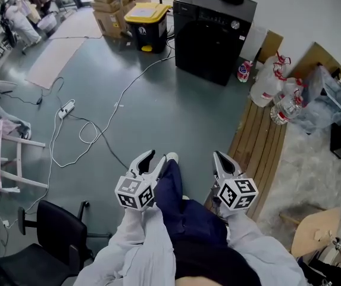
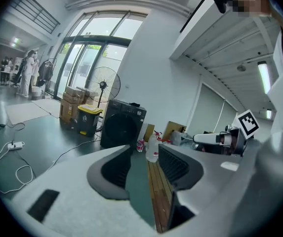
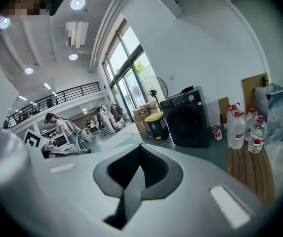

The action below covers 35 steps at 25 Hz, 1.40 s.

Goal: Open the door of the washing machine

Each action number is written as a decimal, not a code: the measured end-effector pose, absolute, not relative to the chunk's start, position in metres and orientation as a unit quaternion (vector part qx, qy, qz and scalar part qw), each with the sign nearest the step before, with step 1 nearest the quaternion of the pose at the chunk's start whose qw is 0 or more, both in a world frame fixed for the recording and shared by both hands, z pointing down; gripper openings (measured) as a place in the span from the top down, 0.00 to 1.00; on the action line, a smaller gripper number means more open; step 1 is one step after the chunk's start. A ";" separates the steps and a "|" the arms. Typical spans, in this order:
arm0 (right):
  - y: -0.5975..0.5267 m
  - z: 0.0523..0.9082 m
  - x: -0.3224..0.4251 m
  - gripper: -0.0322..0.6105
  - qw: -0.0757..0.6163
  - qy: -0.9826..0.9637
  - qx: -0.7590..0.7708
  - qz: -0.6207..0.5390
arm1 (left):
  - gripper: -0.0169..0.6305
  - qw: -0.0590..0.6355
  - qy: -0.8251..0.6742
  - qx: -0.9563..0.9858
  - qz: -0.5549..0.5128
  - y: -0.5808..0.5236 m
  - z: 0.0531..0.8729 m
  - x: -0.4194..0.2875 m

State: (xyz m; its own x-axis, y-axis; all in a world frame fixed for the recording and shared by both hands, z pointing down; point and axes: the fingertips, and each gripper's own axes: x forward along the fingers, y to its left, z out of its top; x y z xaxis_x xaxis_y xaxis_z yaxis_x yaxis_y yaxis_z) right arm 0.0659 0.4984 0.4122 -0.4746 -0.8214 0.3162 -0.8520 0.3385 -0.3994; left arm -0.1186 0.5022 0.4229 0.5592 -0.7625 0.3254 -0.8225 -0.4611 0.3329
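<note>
The black washing machine (image 1: 212, 31) stands against the far wall with its front to the room. Its round door (image 2: 118, 131) looks closed in the left gripper view, and the machine (image 3: 186, 116) also shows in the right gripper view. Both grippers hang well short of it, over the person's legs. My left gripper (image 1: 150, 161) points at the machine, and my left gripper (image 2: 145, 149) is open with only floor between its pads. My right gripper (image 1: 220, 158) sits beside it on the right. The tips of my right gripper (image 3: 141, 146) meet, shut on nothing.
A yellow-lidded bin (image 1: 146, 22) and cardboard boxes (image 1: 110, 5) stand left of the machine. Water bottles (image 1: 271, 82) and wooden planks (image 1: 262, 142) lie to its right. A white cable with a power strip (image 1: 67, 107) crosses the green floor. A black office chair (image 1: 45, 237) sits near left.
</note>
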 end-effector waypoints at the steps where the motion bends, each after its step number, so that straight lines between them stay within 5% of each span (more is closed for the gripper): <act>1: 0.490 0.413 0.064 0.93 0.030 -0.818 0.511 0.262 | 0.69 0.234 -0.466 0.851 0.065 0.494 0.425 -0.121; 22: 0.228 0.384 0.019 0.93 0.020 -0.813 0.530 0.242 | 0.63 0.215 -0.450 0.865 0.052 0.223 0.395 -0.171; 35: 0.155 0.414 -0.004 0.93 0.043 -0.810 0.521 0.267 | 0.63 0.254 -0.438 0.859 0.075 0.164 0.433 -0.180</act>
State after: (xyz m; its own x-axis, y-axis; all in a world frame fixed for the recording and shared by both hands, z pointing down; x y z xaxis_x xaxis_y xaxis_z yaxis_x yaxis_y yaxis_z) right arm -0.0041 0.1555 0.4137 -0.4543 -0.8204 0.3472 -0.8659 0.3152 -0.3884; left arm -0.1804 0.1635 0.4325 0.6055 -0.7140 0.3514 -0.7903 -0.4875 0.3711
